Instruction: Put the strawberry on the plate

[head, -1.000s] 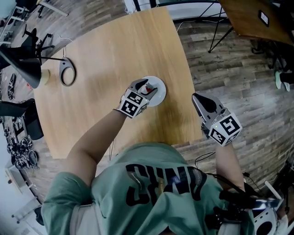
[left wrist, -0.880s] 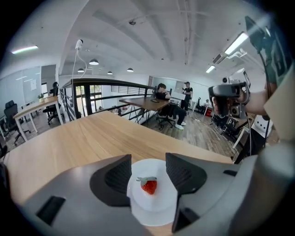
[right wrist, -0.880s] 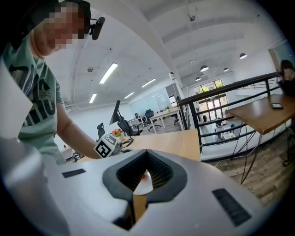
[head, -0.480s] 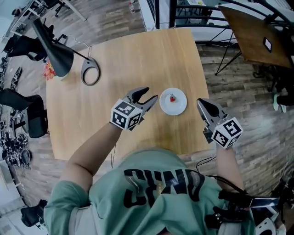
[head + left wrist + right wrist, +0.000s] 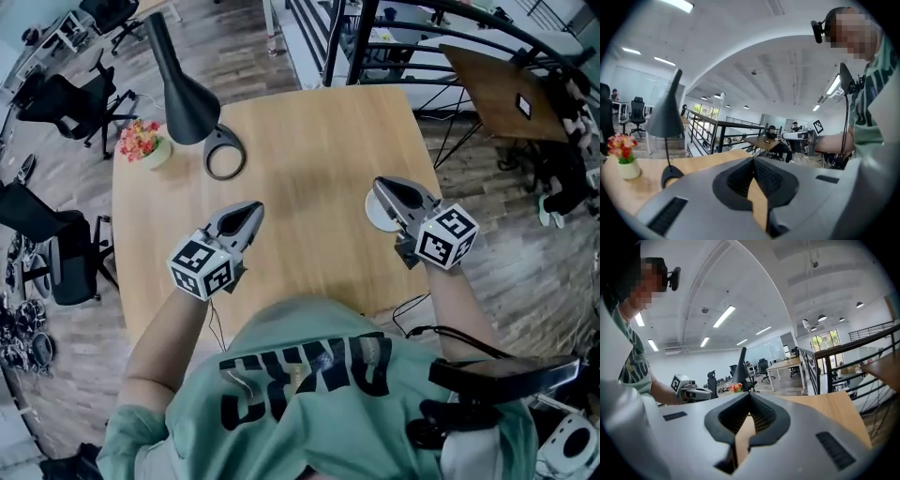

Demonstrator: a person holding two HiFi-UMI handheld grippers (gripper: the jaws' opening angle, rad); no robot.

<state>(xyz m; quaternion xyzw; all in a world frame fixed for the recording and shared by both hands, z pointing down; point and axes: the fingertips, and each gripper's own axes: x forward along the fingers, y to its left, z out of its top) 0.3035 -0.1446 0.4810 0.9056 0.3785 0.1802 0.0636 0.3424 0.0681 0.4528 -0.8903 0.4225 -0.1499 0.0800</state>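
left gripper (image 5: 251, 210) just closed, empty — right gripper (image 5: 382, 190) shut too

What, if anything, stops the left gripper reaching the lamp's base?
Probably nothing, so yes: the left gripper, jaws just closed and empty, has only bare table between it and the lamp base.

Beyond your left gripper (image 5: 251, 211), further up the wooden table (image 5: 309, 131), a black desk lamp (image 5: 183, 84) stands with its ring-shaped base (image 5: 208, 157) flat on the top. Further out to the left of that gripper, just beside the base, a small pot of pink and red flowers (image 5: 145, 142) sits near the table's corner. Well off to the same side you have black office chairs (image 5: 66, 94) on the plank floor (image 5: 234, 37). Ahead of your right gripper (image 5: 386, 190) runs a dark railing (image 5: 361, 37), and out to its right stands a darker table (image 5: 502, 84).
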